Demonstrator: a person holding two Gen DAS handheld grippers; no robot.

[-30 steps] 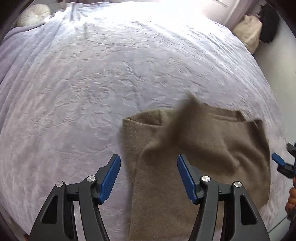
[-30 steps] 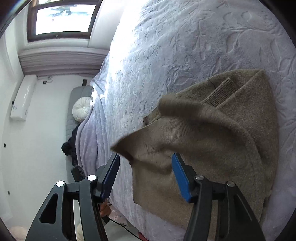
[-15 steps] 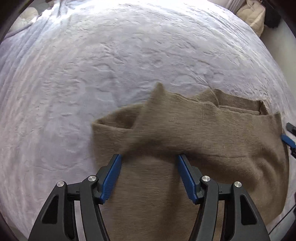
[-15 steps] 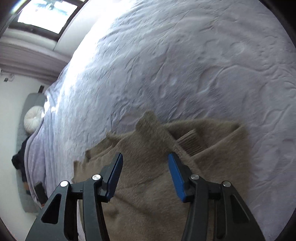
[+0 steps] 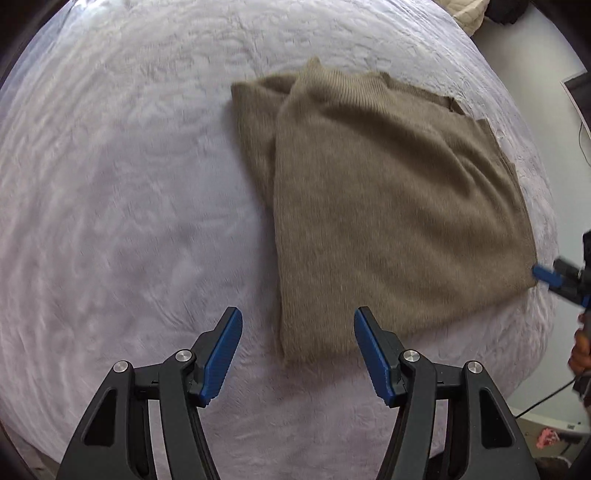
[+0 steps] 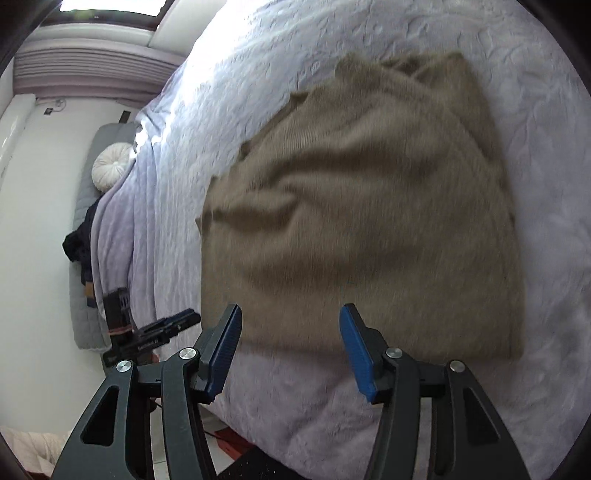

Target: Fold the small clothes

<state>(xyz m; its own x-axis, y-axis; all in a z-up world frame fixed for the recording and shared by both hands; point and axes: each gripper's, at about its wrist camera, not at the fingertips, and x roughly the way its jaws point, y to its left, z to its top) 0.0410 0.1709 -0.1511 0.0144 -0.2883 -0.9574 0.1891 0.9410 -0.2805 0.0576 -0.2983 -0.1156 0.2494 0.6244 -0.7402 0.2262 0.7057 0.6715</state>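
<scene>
A tan knit sweater (image 5: 391,199) lies folded flat on the lavender bedspread (image 5: 122,192); one side is folded over, with a narrower layer showing at its left edge. It also shows in the right wrist view (image 6: 365,206). My left gripper (image 5: 297,349) is open and empty, just short of the sweater's near corner. My right gripper (image 6: 290,347) is open and empty, at the sweater's near edge. The right gripper also shows at the far right of the left wrist view (image 5: 554,278), beside the sweater's corner. The left gripper shows at the bed's edge in the right wrist view (image 6: 166,326).
A round white cushion (image 6: 110,170) and dark clothes (image 6: 81,240) lie on a grey bench beside the bed. A window (image 6: 110,7) is above. The bed's edge runs close below both grippers. A beige bag (image 5: 469,14) sits past the bed's far corner.
Both grippers have drawn back from the sweater towards the bed's edge. The raised flap of the sweater has dropped and now lies flat on the body.
</scene>
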